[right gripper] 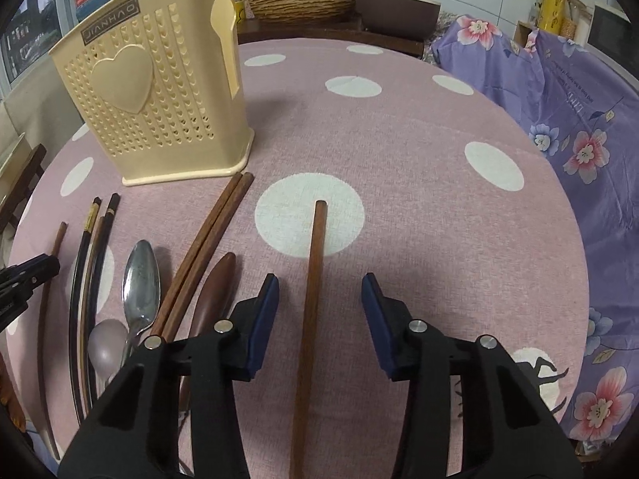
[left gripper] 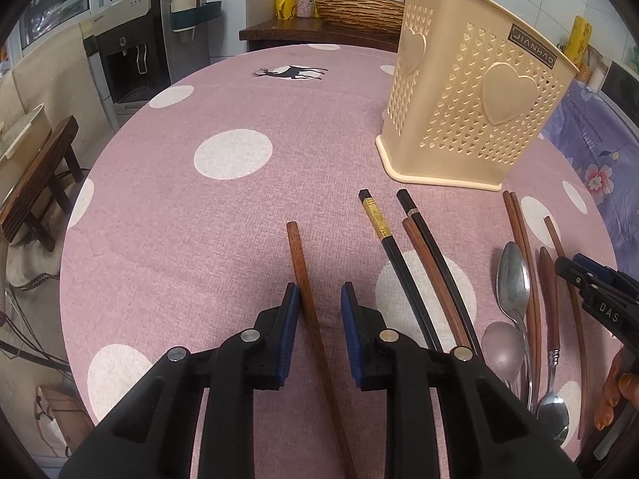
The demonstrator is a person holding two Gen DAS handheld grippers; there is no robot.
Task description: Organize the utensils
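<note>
A cream perforated utensil holder (left gripper: 471,111) (right gripper: 151,95) with heart shapes stands on the pink dotted tablecloth (left gripper: 239,207). My left gripper (left gripper: 319,293) straddles a brown wooden chopstick (left gripper: 301,255) lying on the cloth. The left pad touches the stick and the right pad stands apart from it. My right gripper (right gripper: 320,279) is open around another brown chopstick (right gripper: 315,263), with a gap on both sides. Between the two grippers lie black chopsticks (left gripper: 399,263), brown chopsticks (right gripper: 211,239) and metal spoons (left gripper: 513,275) (right gripper: 139,279).
A woven basket (right gripper: 299,0) and a brown pot (right gripper: 395,4) sit on a shelf behind the table. Purple floral fabric (right gripper: 579,139) covers something on the right. A water dispenser (left gripper: 127,56) and a wooden stool (left gripper: 40,183) stand off the left edge.
</note>
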